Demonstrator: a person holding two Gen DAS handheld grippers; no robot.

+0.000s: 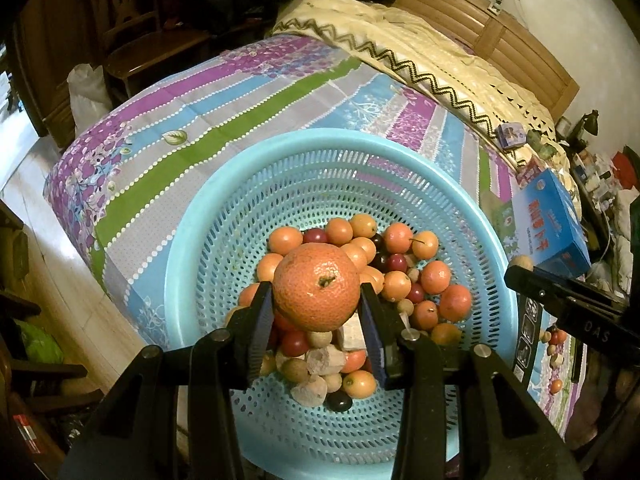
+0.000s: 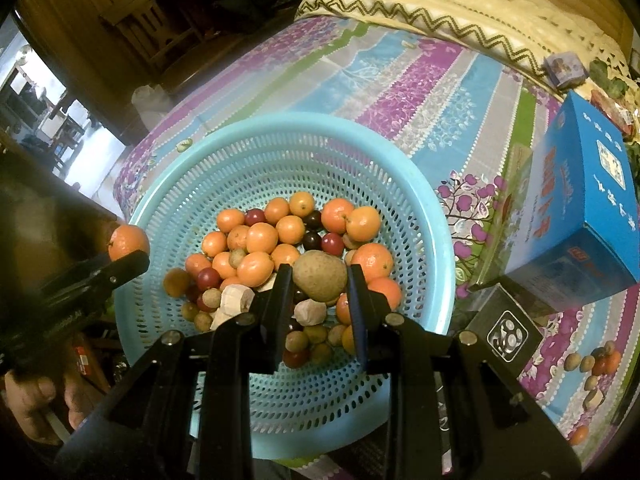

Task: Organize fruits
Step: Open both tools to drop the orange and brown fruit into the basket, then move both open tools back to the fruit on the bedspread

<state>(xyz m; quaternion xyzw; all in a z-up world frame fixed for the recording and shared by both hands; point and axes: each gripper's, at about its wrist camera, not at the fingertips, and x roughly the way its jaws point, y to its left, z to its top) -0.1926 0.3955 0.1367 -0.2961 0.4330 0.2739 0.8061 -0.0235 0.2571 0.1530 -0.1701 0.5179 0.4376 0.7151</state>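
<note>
A light-blue perforated basket (image 1: 200, 240) (image 2: 420, 208) sits on the bed and holds a heap of small oranges, dark red plums, brown longans and pale chunks. My left gripper (image 1: 316, 296) is shut on a large orange (image 1: 316, 286), held above the heap. The same orange (image 2: 128, 242) shows at the left in the right wrist view. My right gripper (image 2: 320, 280) is shut on a round brown fruit (image 2: 319, 280), held just above the heap. The right gripper's finger (image 1: 560, 292) shows at the right edge of the left wrist view.
A striped floral bedsheet (image 1: 240, 120) covers the bed, with a cream quilt (image 1: 420, 52) behind. A blue box (image 2: 592, 216) and a small black box (image 2: 504, 332) stand right of the basket. A few loose fruits (image 2: 596, 364) lie on the sheet at the right.
</note>
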